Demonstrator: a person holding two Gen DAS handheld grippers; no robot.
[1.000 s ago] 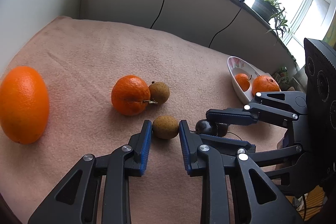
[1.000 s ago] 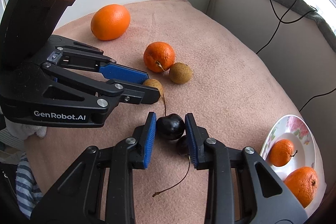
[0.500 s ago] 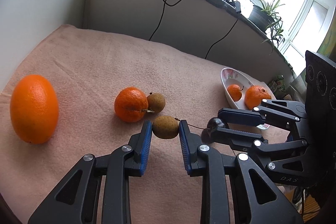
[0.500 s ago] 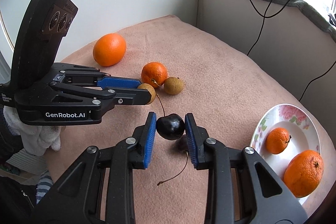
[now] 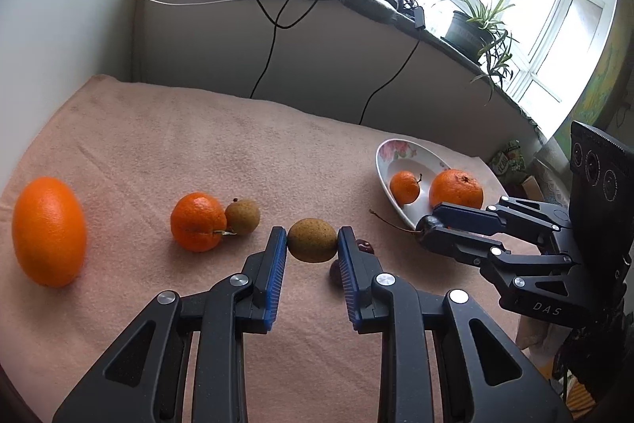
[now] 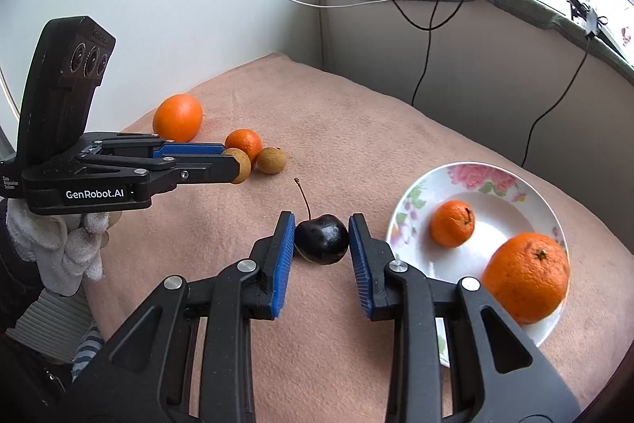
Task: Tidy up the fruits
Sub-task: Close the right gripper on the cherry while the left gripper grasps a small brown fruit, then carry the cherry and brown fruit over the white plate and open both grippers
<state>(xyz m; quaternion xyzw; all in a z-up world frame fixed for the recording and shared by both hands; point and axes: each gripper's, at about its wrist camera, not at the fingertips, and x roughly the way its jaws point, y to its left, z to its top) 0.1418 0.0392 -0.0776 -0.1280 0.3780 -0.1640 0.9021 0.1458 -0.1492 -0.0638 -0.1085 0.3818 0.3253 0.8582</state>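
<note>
Left claw (image 5: 312, 244) tilted downward, clamped on brown fruit (image 5: 312, 240); right claw (image 6: 321, 238) likewise, gripping dark cherry (image 6: 321, 238).

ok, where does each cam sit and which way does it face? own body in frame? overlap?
Left wrist: on the left gripper, looking down-forward over the pink cloth toward the window; its jaws clamp a brown fruit; right gripper shows at right.
Right wrist: on the right gripper, facing the wall corner; jaws clamp a dark cherry; left gripper and gloved hand at left.
Shared: floral plate with two oranges, and loose fruit.
</note>
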